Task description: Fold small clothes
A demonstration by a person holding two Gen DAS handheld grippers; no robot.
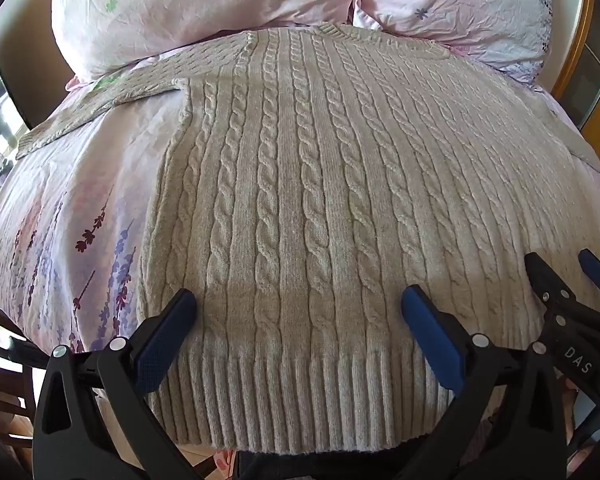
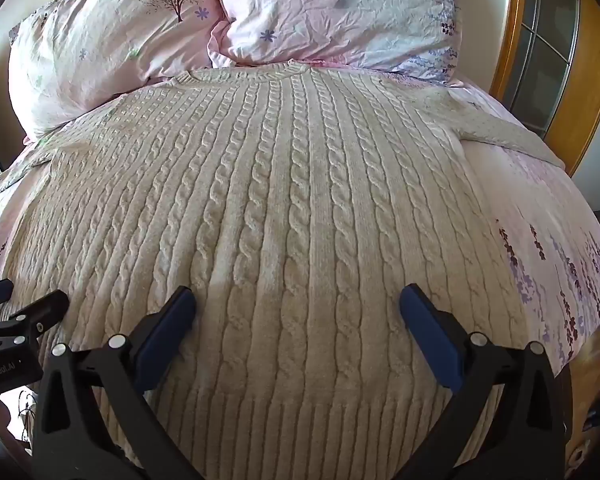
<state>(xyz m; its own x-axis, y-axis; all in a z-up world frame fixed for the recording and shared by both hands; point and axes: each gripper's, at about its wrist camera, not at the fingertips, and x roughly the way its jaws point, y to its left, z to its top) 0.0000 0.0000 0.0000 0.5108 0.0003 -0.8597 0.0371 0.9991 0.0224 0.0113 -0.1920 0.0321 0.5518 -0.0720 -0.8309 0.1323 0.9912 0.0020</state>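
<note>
A cream cable-knit sweater (image 1: 300, 184) lies flat and spread out on a bed, its ribbed hem (image 1: 300, 400) nearest me and its collar toward the pillows. It also fills the right wrist view (image 2: 284, 216). One sleeve (image 1: 100, 100) stretches to the left, the other sleeve (image 2: 508, 132) to the right. My left gripper (image 1: 299, 304) is open and empty, hovering over the hem's left part. My right gripper (image 2: 298, 302) is open and empty over the hem's right part; it also shows at the right edge of the left wrist view (image 1: 564, 272).
The bed sheet (image 1: 72, 208) is pink with a purple flower print. Two pink pillows (image 2: 100, 48) (image 2: 340, 12) lie behind the collar. A wooden door frame (image 2: 592, 92) stands to the right of the bed. Wooden furniture (image 1: 4, 380) is at the lower left.
</note>
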